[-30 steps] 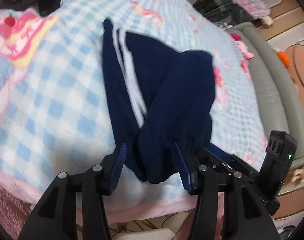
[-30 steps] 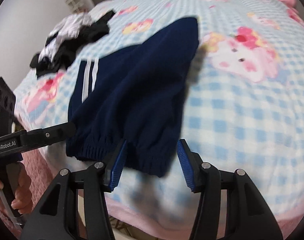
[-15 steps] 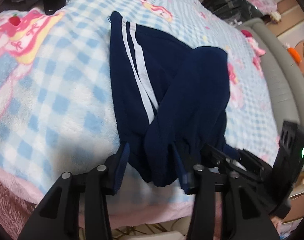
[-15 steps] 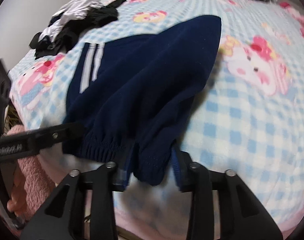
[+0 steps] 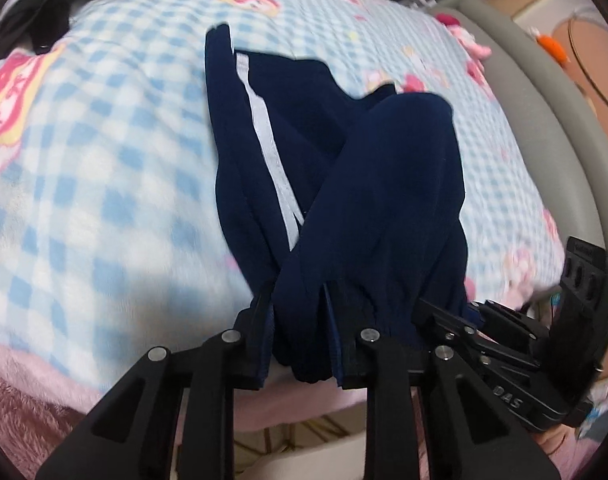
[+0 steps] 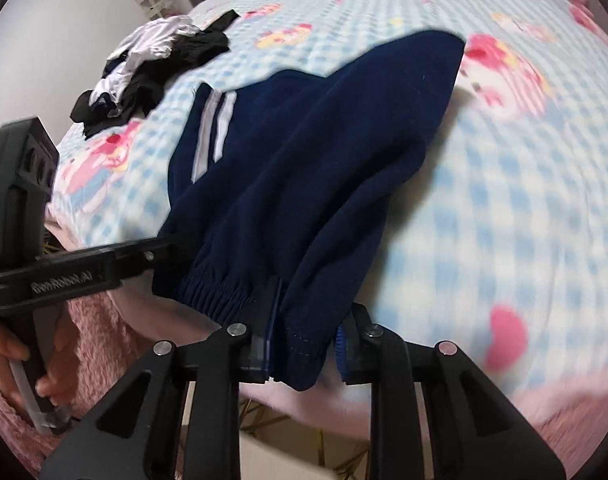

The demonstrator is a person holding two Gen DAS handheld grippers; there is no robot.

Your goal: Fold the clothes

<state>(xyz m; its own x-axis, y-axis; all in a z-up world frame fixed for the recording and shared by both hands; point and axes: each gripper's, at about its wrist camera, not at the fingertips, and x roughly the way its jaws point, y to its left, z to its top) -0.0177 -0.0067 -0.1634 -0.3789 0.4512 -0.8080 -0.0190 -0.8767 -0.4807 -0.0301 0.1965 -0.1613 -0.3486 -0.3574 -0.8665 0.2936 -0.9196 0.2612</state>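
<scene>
- The navy trousers (image 5: pixel 384 208) lie on the checked blanket (image 5: pixel 103 160), near its front edge.
- Left gripper (image 5: pixel 299 344): jaws closing, fabric bunched between them.
- Right gripper (image 6: pixel 308 344): jaws closing around the hem, seemingly pinching it.
- No containers visible.

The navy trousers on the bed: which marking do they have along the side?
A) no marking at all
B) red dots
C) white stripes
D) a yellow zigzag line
C: the navy trousers show white stripes running along one side, seen in both wrist views, as they lie on the blue checked blanket.
</scene>
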